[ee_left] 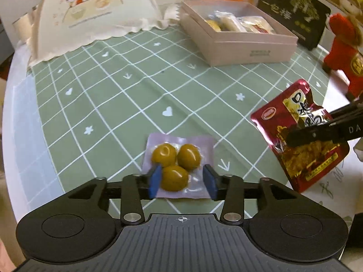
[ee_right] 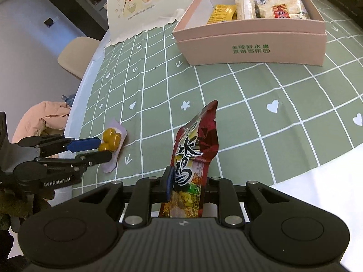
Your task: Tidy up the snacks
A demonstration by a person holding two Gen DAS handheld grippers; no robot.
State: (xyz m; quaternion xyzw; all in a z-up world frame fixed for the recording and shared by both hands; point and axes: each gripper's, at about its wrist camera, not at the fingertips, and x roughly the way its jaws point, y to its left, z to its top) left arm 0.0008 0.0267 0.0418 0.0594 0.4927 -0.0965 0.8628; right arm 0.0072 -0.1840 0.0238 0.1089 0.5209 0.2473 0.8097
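While your left gripper (ee_left: 181,179) sits low over the green checked tablecloth (ee_left: 127,95), its blue pads (ee_left: 155,181) stand parted on either side of the clear pouch of three yellow-green fruits (ee_left: 175,163), flanking the nearest fruit; whether they touch it cannot be told. That pouch lies flat on the cloth near the table's edge. Your right gripper (ee_right: 185,182) is closed on the red snack packet (ee_right: 195,158), which stands upright between its fingers, raised off the cloth. Beyond both, the pink box (ee_right: 249,43) rests on the cloth, lid off, with a yellow packet (ee_right: 221,13), a white wrapped bar (ee_right: 246,5) and a pale rice-cake pack (ee_right: 281,6) along its far side. A cartoon-printed food cover (ee_left: 90,11) stands left of the box; a black printed box (ee_left: 292,11) and a red plush figure (ee_left: 344,52) sit to its right.
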